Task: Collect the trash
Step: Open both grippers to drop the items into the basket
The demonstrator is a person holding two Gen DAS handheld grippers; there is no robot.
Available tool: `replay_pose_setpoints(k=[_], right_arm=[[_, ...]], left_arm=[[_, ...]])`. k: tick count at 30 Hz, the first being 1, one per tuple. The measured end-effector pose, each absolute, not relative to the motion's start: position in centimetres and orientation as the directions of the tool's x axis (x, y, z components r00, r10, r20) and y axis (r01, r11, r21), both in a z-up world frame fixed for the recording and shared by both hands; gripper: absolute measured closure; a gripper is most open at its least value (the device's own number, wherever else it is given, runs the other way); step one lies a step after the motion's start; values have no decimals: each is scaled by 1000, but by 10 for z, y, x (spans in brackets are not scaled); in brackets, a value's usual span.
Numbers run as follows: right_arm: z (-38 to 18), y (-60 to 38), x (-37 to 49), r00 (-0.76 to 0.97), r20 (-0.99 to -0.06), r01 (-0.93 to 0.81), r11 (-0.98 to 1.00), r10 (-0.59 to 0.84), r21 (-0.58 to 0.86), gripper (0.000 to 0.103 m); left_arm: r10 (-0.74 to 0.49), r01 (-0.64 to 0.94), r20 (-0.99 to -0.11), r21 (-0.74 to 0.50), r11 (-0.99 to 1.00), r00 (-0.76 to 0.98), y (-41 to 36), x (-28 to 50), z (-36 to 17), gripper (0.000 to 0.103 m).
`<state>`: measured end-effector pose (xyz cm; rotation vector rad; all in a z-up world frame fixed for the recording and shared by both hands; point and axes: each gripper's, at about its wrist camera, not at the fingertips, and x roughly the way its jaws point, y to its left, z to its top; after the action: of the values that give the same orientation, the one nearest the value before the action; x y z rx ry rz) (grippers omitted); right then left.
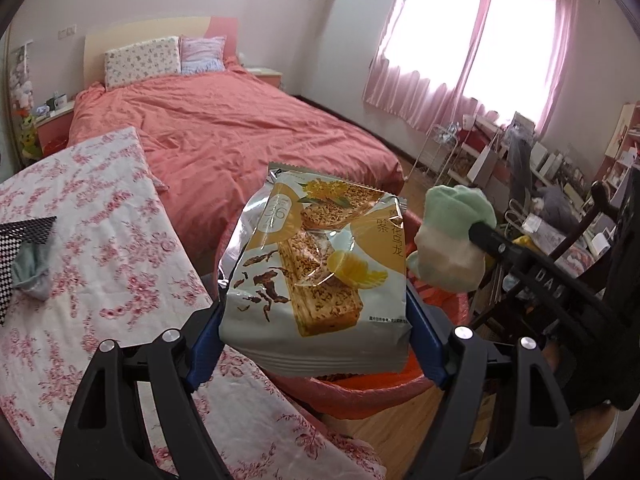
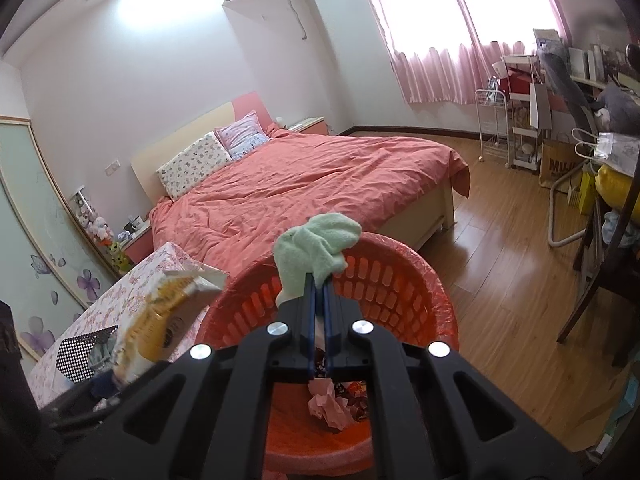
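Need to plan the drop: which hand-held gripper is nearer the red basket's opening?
Right. The right hand-held gripper is over the red basket; the left hand-held gripper is near its rim.

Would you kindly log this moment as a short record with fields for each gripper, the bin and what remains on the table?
left gripper: closed on snack packet, above the bin
right gripper: pinching green sock over the bin
bin: orange basket with pink liner, crumpled pink paper inside
floral table: bluish cloth beside a black dotted item
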<state>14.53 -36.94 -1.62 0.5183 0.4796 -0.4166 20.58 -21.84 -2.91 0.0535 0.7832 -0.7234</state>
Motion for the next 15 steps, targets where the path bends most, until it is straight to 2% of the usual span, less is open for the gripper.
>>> replay_pose_setpoints(k=[1, 5, 10, 15], right_arm=[[-19, -372, 148, 806, -537, 492, 786, -249, 375, 94], [-26, -377, 149, 797, -553, 503, 775, -244, 382, 73], [-29, -376, 144, 787, -562, 516, 772, -256, 372, 65], [-27, -369, 139, 778, -570, 523, 776, -266, 352, 63]], left_arm=[[-569, 612, -668, -210, 763, 479, -221, 206, -32, 24], [-543, 606, -705, -201, 770, 456, -227, 207, -42, 20], [-531, 597, -718, -201, 777, 450, -221, 207, -46, 16], [-510, 576, -722, -188, 795, 468, -212, 207, -43, 16]])
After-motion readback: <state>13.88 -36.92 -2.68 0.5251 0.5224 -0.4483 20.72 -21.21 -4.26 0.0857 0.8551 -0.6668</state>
